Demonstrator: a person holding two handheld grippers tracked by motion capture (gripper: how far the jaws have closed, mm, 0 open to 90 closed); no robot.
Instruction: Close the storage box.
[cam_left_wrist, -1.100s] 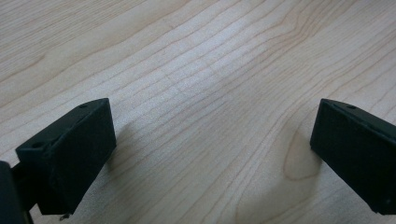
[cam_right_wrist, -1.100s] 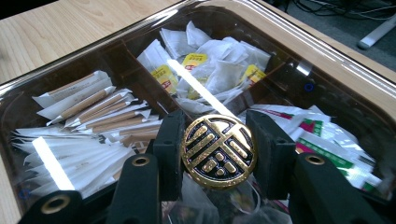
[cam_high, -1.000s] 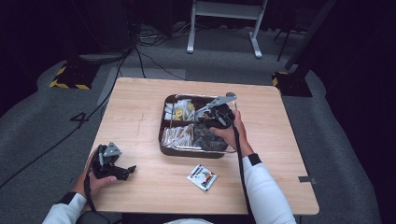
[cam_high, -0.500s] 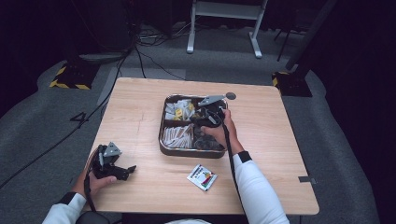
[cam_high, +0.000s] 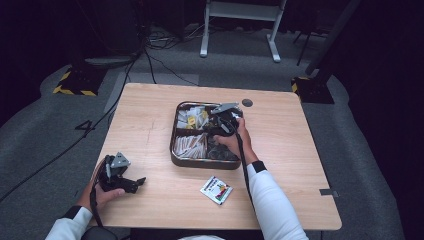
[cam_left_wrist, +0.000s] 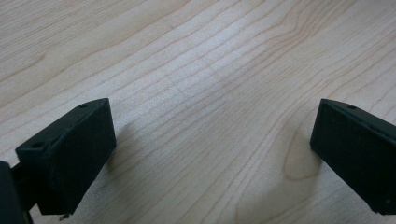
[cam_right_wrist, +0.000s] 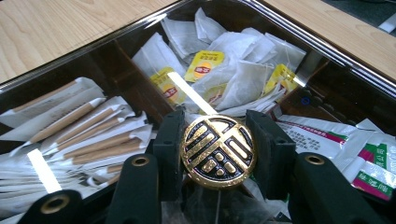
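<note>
right tool (cam_right_wrist: 217, 154) has slid forward over the tray (cam_high: 176, 159) since a second ago, now above the far compartments, jaws clamped on a round gold-and-black disc (cam_right_wrist: 218, 151), embossed, shiny, metallic-looking, so the drop looks close. beneath it: crinkly white teabags (cam_right_wrist: 233, 79) with yellow tags, paper-wrapped sticks (cam_right_wrist: 88, 135) in the near-left compartment. left tool (cam_high: 121, 177) idles by the tabletop's (cam_left_wrist: 210, 70) near-left corner, jaws wide apart over bare grain. a flat sachet (cam_high: 216, 190) lies near the front edge.
</note>
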